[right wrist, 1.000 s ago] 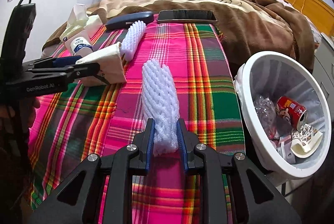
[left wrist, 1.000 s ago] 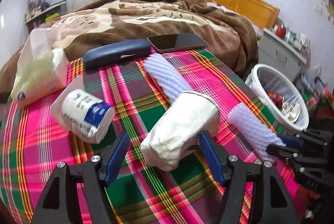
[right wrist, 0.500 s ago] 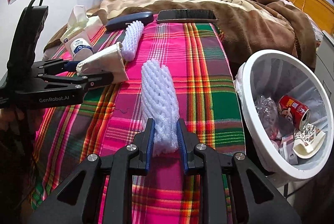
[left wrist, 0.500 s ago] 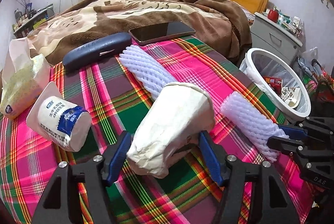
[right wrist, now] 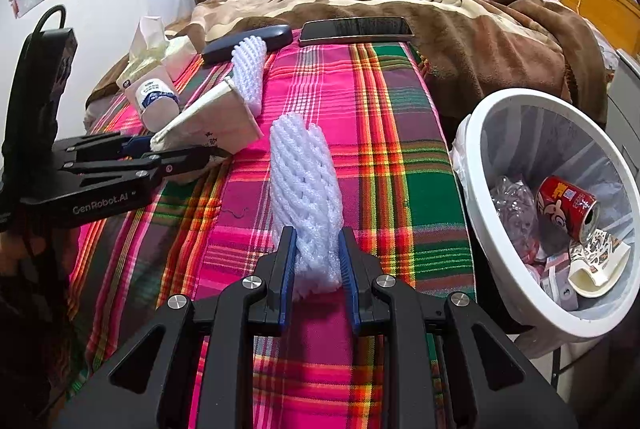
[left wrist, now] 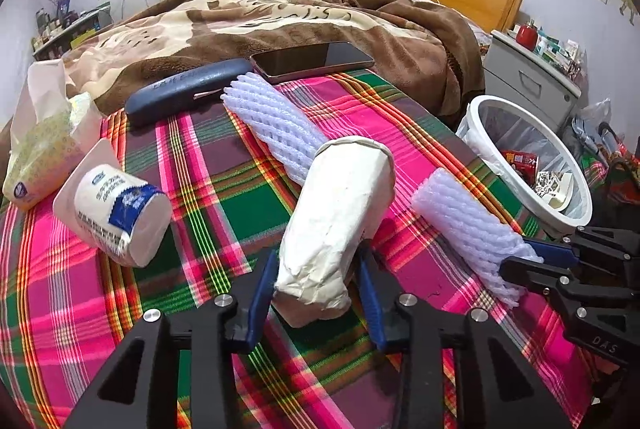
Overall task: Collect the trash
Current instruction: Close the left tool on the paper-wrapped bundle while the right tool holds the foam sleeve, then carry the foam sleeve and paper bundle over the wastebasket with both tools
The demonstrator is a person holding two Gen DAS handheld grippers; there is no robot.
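Observation:
My left gripper (left wrist: 316,293) is shut on the narrow end of a crumpled white paper cup (left wrist: 340,213) and holds it over the plaid cloth (left wrist: 240,197). The cup also shows in the right wrist view (right wrist: 212,121). My right gripper (right wrist: 318,261) is shut on the near end of a white foam fruit net (right wrist: 304,189), which also shows in the left wrist view (left wrist: 468,229). A second foam net (left wrist: 276,129) lies behind the cup. A white trash bin (right wrist: 480,133) with a red can (right wrist: 566,205) stands off the right edge.
A tipped yogurt cup (left wrist: 116,213) and a tissue pack (left wrist: 44,149) lie at the left. A dark glasses case (left wrist: 188,89) and a phone (left wrist: 312,59) lie at the far edge. A bed with a brown blanket (left wrist: 280,17) is behind.
My left gripper has closed in on the paper cup and lifted it more upright. The right gripper keeps its hold on the foam net and has barely moved.

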